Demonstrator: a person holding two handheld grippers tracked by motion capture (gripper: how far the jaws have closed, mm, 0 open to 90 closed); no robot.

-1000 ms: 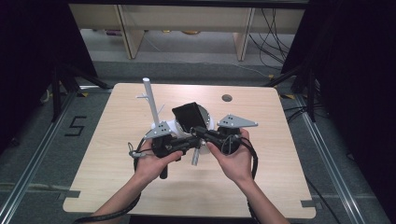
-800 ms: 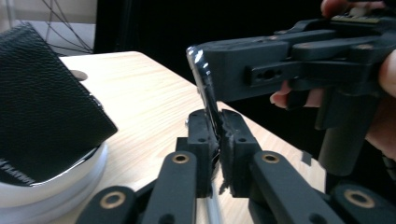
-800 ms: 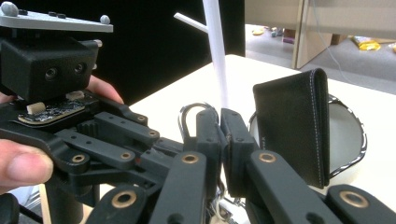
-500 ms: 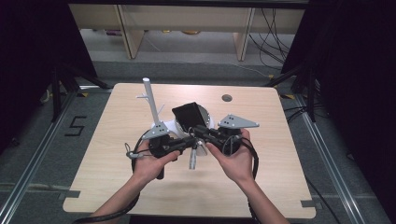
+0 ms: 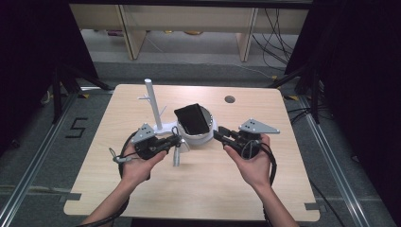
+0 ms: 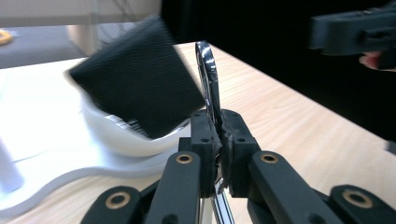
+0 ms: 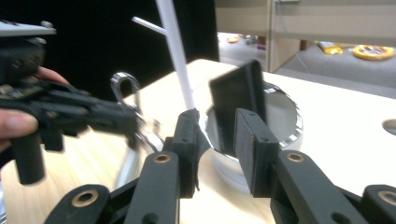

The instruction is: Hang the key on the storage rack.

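My left gripper (image 5: 176, 142) (image 6: 219, 135) is shut on a shiny metal piece with a looped end (image 6: 208, 70) (image 5: 176, 156), and its jaws have just been closing tighter on it. The right gripper view shows that loop (image 7: 123, 84) held up beside the white pole. My right gripper (image 5: 218, 134) (image 7: 217, 140) is at the right of the white dish. Its jaws have just been opening and stand apart with nothing between them. A black wallet-like case (image 5: 193, 118) (image 7: 236, 100) (image 6: 135, 84) leans in the dish (image 5: 201, 137).
A white stand with an upright pole and short pegs (image 5: 152, 101) rises left of the dish on the same white base. A round hole (image 5: 230, 99) lies in the tabletop at the back right. Bare wood extends in front of both hands.
Both grippers met at the metal piece in the middle. The right gripper has let go and moved away to the right; the left has drawn slightly left with the piece.
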